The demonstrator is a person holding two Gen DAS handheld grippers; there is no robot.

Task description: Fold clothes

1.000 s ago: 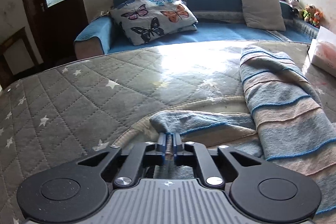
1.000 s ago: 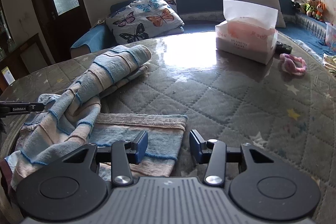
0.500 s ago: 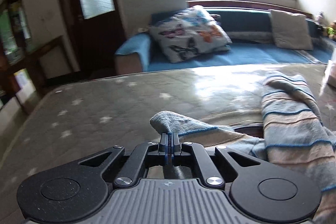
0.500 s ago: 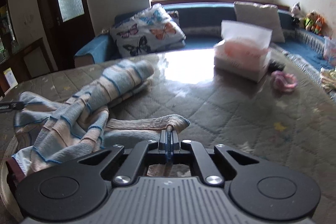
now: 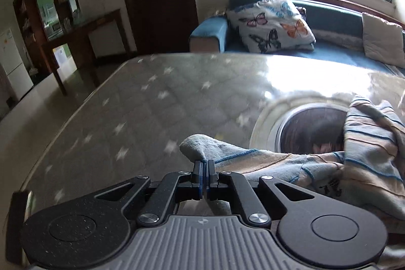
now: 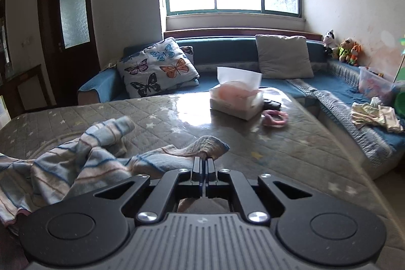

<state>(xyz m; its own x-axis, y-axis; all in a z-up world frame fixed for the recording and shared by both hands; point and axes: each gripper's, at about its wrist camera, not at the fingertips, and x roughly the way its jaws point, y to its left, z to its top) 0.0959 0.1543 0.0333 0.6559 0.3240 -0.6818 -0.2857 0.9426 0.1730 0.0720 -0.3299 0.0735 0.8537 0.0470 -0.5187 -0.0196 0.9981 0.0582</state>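
A blue, beige and pink striped garment [image 5: 364, 158] hangs lifted above the quilted grey table cover [image 5: 152, 103]. My left gripper [image 5: 204, 165] is shut on one corner of it [image 5: 200, 146], which pokes out past the fingertips. My right gripper [image 6: 204, 161] is shut on the opposite corner [image 6: 210, 143]. Between the two grips the cloth sags in loose folds [image 6: 63, 166] toward the left of the right wrist view. A rolled part [image 6: 114, 130] trails on the table behind.
A tissue box [image 6: 236, 99], a dark small object [image 6: 272, 104] and a pink ring toy [image 6: 274, 117] sit at the table's far right. A blue sofa [image 6: 336, 87] with a butterfly pillow [image 6: 157, 71] runs behind and to the right. A round patterned patch [image 5: 311, 128] shows on the table.
The right gripper shut on the garment's corner and both grippers rose, lifting the cloth off the table. The left gripper swung left, so its view now shows the door and side room.
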